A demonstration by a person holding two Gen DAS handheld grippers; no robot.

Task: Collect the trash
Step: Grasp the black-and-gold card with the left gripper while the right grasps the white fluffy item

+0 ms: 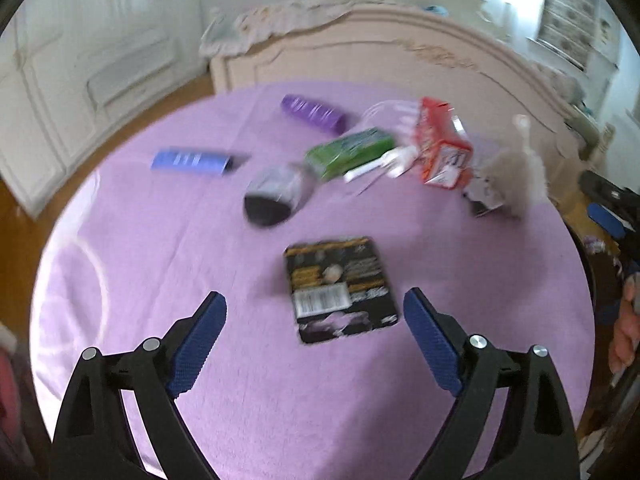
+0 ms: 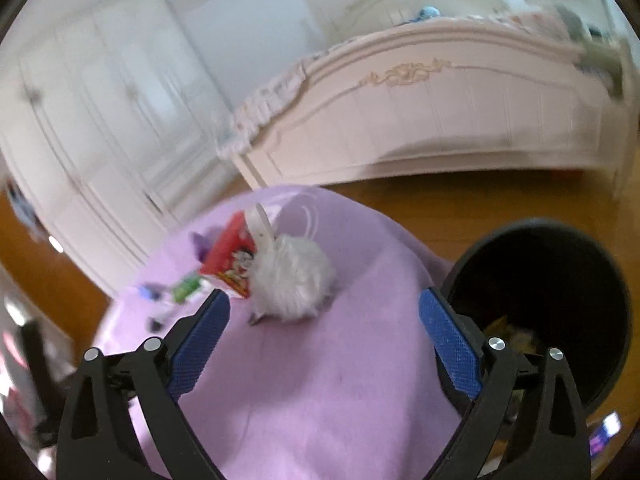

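Bright daylight, window glare upper right, motion blur, fisheye bending

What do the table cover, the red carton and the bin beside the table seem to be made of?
Table cover: soft lilac cloth, matte, creased.
Red carton: printed card, probably, with folded edges.
Bin: dark, smooth, likely plastic; blur leaves it open.

A: Cloth [image 1: 248, 360] over the table looked matt lilac fabric, softly creased. Floor [image 2: 420, 208] was glossy wood.

B: Noted. Pads [image 1: 198, 344] were blue, rough-knurled; arms matt black plastic with bright metal pins. Bin [image 2: 616, 320]?

A: Dull black, smooth. The carton [image 1: 440, 148] was printed card, the packet [image 1: 340, 288] glossy, the duster [image 2: 292, 280] fluffy. Bed [image 2: 440, 120] had smooth painted panels.
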